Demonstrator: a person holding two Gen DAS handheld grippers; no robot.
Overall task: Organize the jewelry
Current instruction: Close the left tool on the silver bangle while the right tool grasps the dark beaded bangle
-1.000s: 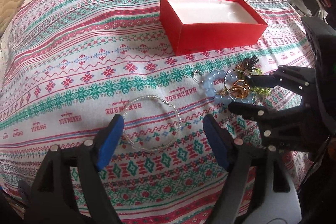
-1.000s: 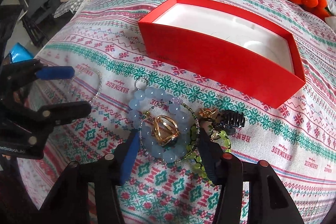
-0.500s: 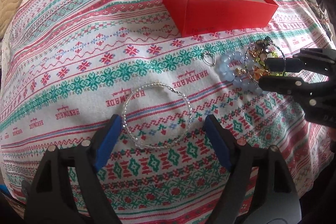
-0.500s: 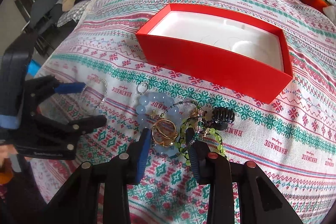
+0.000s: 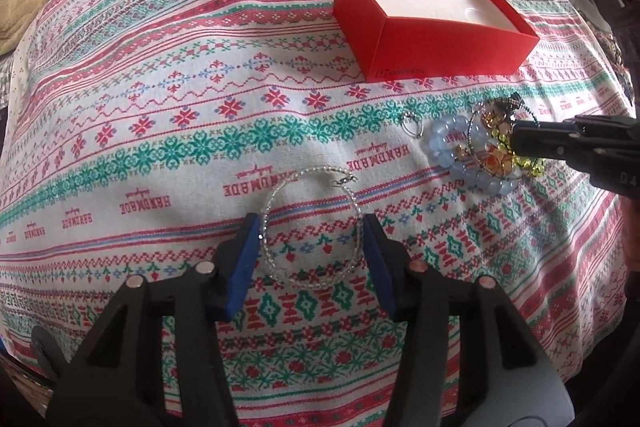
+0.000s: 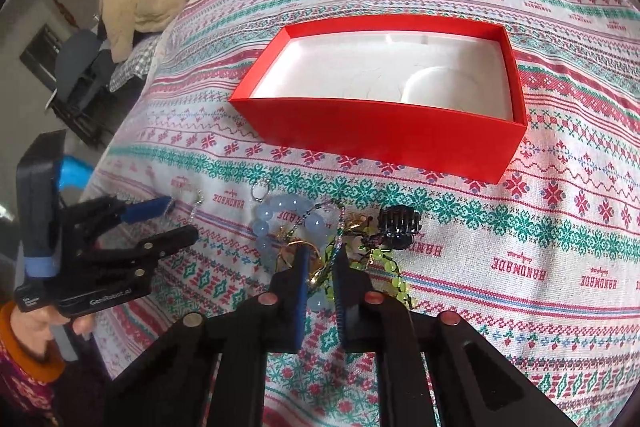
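soft daylight | faint shadows | heavy fisheye warp, dark corners | pics sharp

Both cameras sit low and close over the bed (image 5: 168, 99), each looking forward along its own gripper toward the far red box (image 5: 436, 39). The left view faces the left part, the right view the right; both share the box and the jewelry pile (image 6: 320, 247).
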